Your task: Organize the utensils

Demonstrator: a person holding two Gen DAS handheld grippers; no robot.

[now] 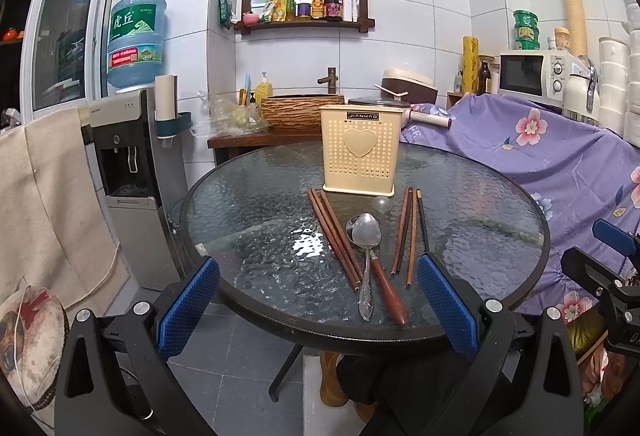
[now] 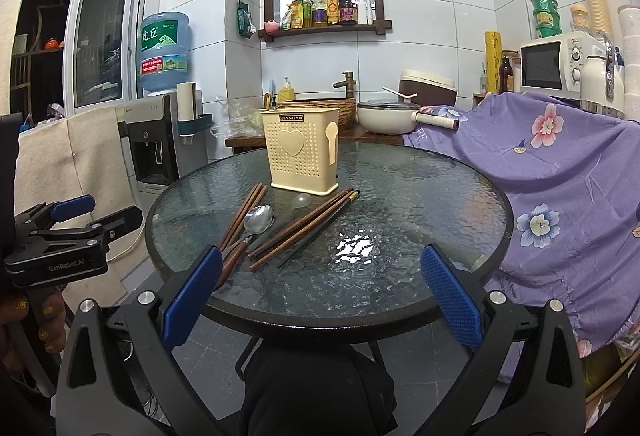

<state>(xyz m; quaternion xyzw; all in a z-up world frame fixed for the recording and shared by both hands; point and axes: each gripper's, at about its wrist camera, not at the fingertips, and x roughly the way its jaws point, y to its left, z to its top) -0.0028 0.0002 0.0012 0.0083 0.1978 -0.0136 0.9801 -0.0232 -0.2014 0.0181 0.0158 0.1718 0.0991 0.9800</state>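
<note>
Two grippers hover at the near rim of a round glass table (image 1: pixel 248 196), both spread wide with nothing between their blue pads: the left gripper (image 1: pixel 318 306) faces the utensils squarely, and the right gripper (image 2: pixel 322 294) sits further right, over bare glass. Toward the far side of the tabletop a cream perforated utensil holder (image 1: pixel 361 152) stands upright, its heart emblem facing the near edge. Just near of it the utensils lie flat, long axes running roughly near-to-far. On the left, a bundle of brown wooden chopsticks (image 1: pixel 334 238) angles from far-left to near-right. Beside it a metal spoon (image 1: pixel 365 248) lies bowl far, handle near, overlapping a second spoon with a wooden handle (image 1: pixel 390 290) whose handle end reaches closest to the near rim. A clear plastic spoon (image 1: pixel 382 212) rests just right of them, bowl toward the holder. Further right, another set of chopsticks (image 1: pixel 408 232), one darker, points at the holder. A purple floral cloth (image 1: pixel 540 140) drapes the right background.
</note>
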